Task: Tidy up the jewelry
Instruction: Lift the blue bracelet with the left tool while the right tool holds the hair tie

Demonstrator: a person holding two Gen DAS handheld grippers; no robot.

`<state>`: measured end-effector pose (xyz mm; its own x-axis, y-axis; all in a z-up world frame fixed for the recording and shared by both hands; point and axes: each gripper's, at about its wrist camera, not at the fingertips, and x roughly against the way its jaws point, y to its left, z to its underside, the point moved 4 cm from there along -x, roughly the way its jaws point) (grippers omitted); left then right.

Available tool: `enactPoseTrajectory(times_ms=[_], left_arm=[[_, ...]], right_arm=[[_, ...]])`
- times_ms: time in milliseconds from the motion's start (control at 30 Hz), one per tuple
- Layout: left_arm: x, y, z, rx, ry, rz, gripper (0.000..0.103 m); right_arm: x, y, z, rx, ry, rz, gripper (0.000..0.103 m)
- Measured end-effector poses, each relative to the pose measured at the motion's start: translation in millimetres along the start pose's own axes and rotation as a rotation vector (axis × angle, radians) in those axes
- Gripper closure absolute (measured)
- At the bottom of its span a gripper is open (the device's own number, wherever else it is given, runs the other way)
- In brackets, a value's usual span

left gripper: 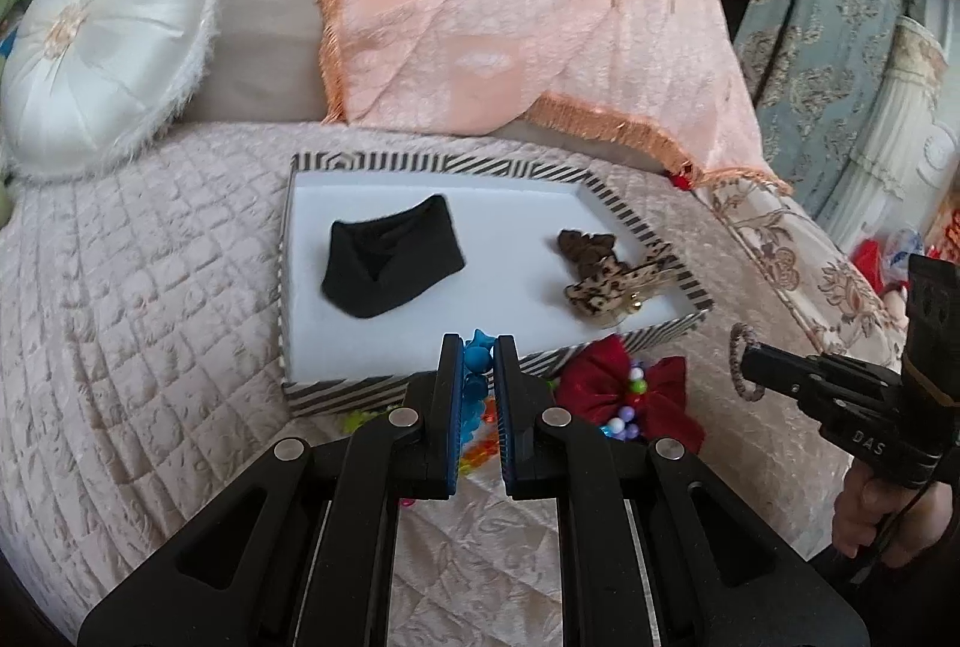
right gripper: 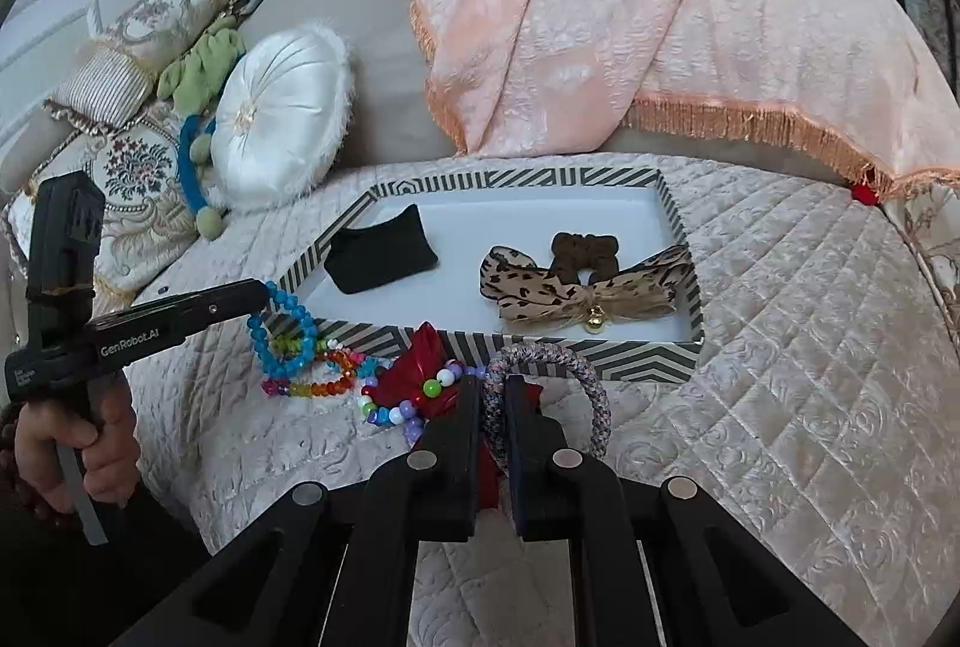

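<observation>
Quilted pale pink bedding (right gripper: 780, 347) is covering the bed where everything is lying, with a round white satin cushion (right gripper: 279, 119) and a draped peach fringed blanket (right gripper: 660, 17) sitting behind. Lying flat on the quilt is a shallow rectangular tray with black-and-white striped walls and a white floor (right gripper: 600, 362). Inside it, a folded black velvet pouch (right gripper: 384, 251) is resting toward the left, while a dark brown scrunchie (right gripper: 585, 251) and a leopard-print ribbon bow with a small gold bell (right gripper: 576, 293) are sitting touching each other toward the right. Just in front of the tray's near wall, a dark red fabric bow (right gripper: 420, 365) is lying on the quilt with a strand of pastel round beads (right gripper: 414, 401) draped across it and a rainbow-coloured bead bracelet (right gripper: 327, 374) beside it. The left claw (left gripper: 478, 356) is pinching a bright blue faceted bead bracelet (right gripper: 288, 323) between its narrowed fingers, and in the right wrist view the loop is hanging down from the tips, just at the tray's near-left corner. The right claw (right gripper: 493, 395) is gripping a braided pink-and-grey elastic hair tie (right gripper: 543, 362), its fingers narrowed on one side of the ring, hovering just in front of the tray's near wall above the red bow.
</observation>
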<state>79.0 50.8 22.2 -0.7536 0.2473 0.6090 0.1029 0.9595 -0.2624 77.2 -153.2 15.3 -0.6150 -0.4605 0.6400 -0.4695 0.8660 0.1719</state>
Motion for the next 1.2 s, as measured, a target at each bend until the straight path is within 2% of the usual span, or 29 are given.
enactPoseTrajectory(times_ms=[200,467,1200], left_arm=[[3,-5,-2,-0.019,-0.027,0.008,0.094],[3,-4,-2,-0.005,-0.022,-0.001,0.094],[1,0,0,0.006,-0.015,-0.018,0.094]], right_arm=[[-3,2,3,-0.007,0.011,0.009,0.096],[0,6,2,0.009,-0.029,0.013,0.096],[-7,14,6,0.055,0.008,0.025,0.096]])
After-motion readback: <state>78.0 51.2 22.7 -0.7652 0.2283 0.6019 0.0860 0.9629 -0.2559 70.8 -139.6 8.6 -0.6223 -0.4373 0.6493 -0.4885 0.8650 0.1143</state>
